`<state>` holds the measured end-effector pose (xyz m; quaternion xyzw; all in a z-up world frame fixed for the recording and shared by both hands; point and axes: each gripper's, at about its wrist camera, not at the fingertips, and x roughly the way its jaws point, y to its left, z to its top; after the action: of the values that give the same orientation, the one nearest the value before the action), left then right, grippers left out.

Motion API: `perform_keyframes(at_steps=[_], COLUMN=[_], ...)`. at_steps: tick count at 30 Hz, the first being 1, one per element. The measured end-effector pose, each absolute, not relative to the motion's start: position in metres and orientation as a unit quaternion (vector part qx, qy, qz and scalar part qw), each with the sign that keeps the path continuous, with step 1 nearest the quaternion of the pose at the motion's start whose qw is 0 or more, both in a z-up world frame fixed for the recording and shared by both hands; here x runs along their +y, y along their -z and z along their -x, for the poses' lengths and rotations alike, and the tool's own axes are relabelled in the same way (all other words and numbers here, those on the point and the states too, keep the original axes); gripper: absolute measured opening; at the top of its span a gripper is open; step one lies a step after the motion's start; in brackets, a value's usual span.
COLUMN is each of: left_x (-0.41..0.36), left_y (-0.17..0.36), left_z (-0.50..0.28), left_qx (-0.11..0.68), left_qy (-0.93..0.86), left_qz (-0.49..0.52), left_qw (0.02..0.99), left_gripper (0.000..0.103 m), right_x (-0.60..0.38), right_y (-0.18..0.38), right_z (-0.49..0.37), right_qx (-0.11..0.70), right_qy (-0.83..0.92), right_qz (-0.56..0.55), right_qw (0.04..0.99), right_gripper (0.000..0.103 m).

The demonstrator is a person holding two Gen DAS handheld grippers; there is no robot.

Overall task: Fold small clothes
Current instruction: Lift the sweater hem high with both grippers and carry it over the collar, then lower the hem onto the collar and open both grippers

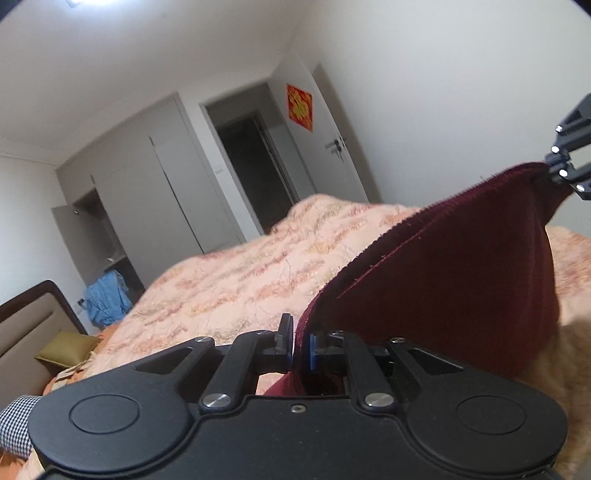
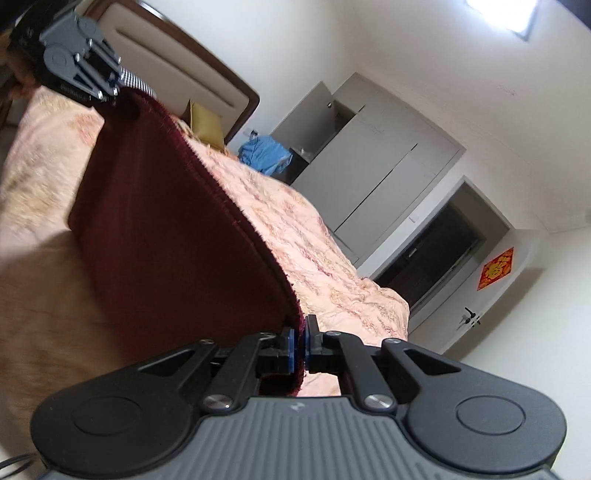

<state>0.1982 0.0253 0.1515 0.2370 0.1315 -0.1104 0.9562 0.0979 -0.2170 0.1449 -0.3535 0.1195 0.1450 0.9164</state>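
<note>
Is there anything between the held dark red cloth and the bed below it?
Nothing visible. The cloth hangs stretched between the left gripper and the right gripper, both shut on its upper edge. Under it only the bare quilt shows, though the cloth hides the part directly behind it.

Bright room, glaring ceiling light [image 2: 499, 14] overexposed, strong fisheye bending at edges, motion blur on near bedspread [image 2: 40, 280]

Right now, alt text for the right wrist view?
The right tool is shut on one end of a dark red cloth, held stretched above a peach floral bedspread. The left tool grips the far end, top left.
</note>
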Motion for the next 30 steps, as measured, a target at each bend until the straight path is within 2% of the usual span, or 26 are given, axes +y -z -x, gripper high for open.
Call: perform_keyframes(at_steps=[5, 11, 22, 27, 28, 29, 30], left_x=[0.031, 0.047, 0.066, 0.071, 0.073, 0.076, 0.08], left_y=[-0.13, -0.079, -0.001, 0.005, 0.005, 0.004, 0.003], left_z=[-0.285, -0.374, -0.455, -0.462, -0.463, -0.464, -0.465], left_qx=[0.175, 0.248, 0.325, 0.334, 0.336, 0.336, 0.338], left_qy=[0.113, 0.112, 0.133, 0.143, 0.147, 0.149, 0.151], left_qz=[-0.246, -0.21, -0.135, -0.119, -0.112, -0.102, -0.09], left_qw=[0.947, 0.939, 0.926, 0.924, 0.924, 0.924, 0.925], left_gripper=[0.01, 0.01, 0.012, 0.028, 0.037, 0.051, 0.061], right_x=[-0.215, -0.207, -0.207, -0.213, -0.214, -0.215, -0.216], right_y=[-0.129, -0.086, -0.013, 0.009, 0.011, 0.012, 0.012], right_z=[-0.196, -0.292, -0.369, -0.385, -0.387, -0.389, -0.39], right_qx=[0.161, 0.221, 0.296, 0.309, 0.311, 0.311, 0.31], right_qy=[-0.156, -0.17, -0.187, -0.188, -0.186, -0.185, -0.183], right_qz=[0.334, 0.304, 0.276, 0.254, 0.25, 0.244, 0.238], right_qw=[0.915, 0.911, 0.895, 0.897, 0.898, 0.9, 0.902], right_gripper=[0.005, 0.005, 0.006, 0.015, 0.024, 0.03, 0.044])
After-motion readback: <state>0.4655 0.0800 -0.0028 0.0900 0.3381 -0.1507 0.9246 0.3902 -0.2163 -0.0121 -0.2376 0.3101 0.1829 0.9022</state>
